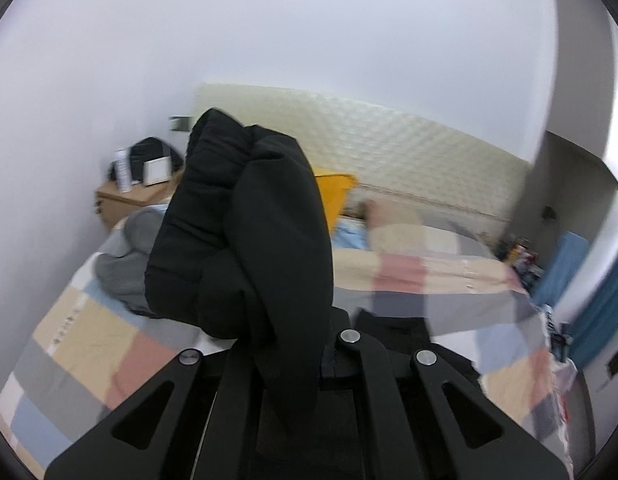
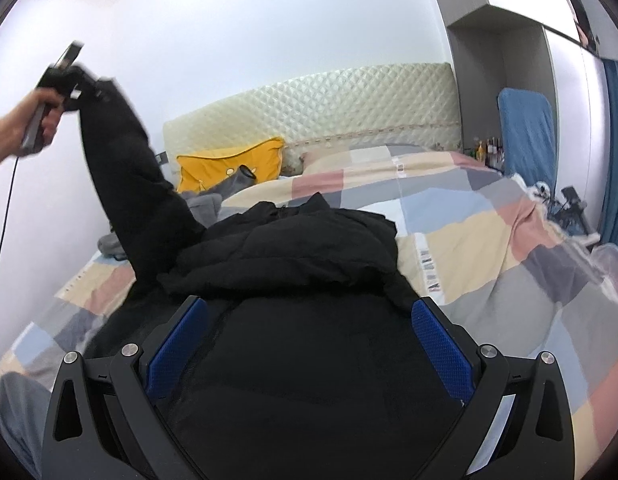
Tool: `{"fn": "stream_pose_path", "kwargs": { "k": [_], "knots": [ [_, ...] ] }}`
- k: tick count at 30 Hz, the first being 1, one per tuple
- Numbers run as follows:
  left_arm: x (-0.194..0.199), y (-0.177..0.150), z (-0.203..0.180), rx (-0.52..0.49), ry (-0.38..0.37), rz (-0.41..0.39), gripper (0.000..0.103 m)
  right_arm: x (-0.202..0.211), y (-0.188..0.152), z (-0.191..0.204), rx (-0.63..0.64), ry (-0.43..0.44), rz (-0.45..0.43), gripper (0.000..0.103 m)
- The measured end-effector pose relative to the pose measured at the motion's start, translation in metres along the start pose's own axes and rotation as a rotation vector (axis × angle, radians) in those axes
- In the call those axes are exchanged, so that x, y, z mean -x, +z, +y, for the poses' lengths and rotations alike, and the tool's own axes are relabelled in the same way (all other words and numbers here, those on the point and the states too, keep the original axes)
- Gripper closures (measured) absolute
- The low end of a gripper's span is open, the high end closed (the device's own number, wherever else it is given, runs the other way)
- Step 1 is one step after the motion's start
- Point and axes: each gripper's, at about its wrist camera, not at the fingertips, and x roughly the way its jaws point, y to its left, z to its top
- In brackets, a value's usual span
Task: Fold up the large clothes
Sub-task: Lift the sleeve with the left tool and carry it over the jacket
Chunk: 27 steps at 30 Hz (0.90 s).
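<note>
A large black padded jacket (image 2: 301, 264) lies on the bed with its hood bunched toward the headboard. My left gripper (image 1: 285, 360) is shut on the jacket's sleeve (image 1: 245, 224), which bulges up over its fingers. In the right wrist view the left gripper (image 2: 75, 88) holds that sleeve (image 2: 125, 168) high above the bed's left side. My right gripper (image 2: 309, 316) is open, its blue pads (image 2: 441, 344) spread wide over the jacket's body, with nothing held between them.
The bed has a checked pastel cover (image 2: 489, 240) and a cream quilted headboard (image 2: 329, 112). A yellow pillow (image 2: 233, 164) and grey clothes (image 1: 125, 256) lie near the head. A wooden nightstand (image 1: 129, 196) stands at the left, and a grey wardrobe (image 2: 481, 68) at the right.
</note>
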Motion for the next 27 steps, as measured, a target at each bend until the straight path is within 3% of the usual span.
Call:
{"fn": "stream_pose_path", "kwargs": {
  "k": [8,11,17,20,24,27],
  "knots": [
    [-0.017,-0.029,-0.100,-0.168,-0.104,0.032,0.100,0.008,0.002,-0.017,-0.047,0.012,-0.027,0.000],
    [-0.022,-0.049,-0.141,-0.232,-0.145,0.041,0.100,0.009,0.003,-0.021,-0.041,-0.030,-0.033,0.000],
    [-0.059,-0.125,-0.224,-0.300,-0.291,0.133,0.100,0.012,0.001,-0.039,-0.096,-0.043,-0.035,0.000],
    [-0.078,-0.161,-0.257,-0.342,-0.306,0.158,0.099,0.010,0.000,-0.047,-0.124,-0.037,-0.034,0.000],
    [-0.108,-0.212,-0.294,-0.397,-0.326,0.209,0.098,0.007,-0.001,-0.043,-0.071,-0.154,-0.043,0.000],
    [-0.129,-0.243,-0.311,-0.423,-0.329,0.250,0.098,0.003,-0.003,-0.047,-0.086,-0.154,-0.036,0.000]
  ]
}}
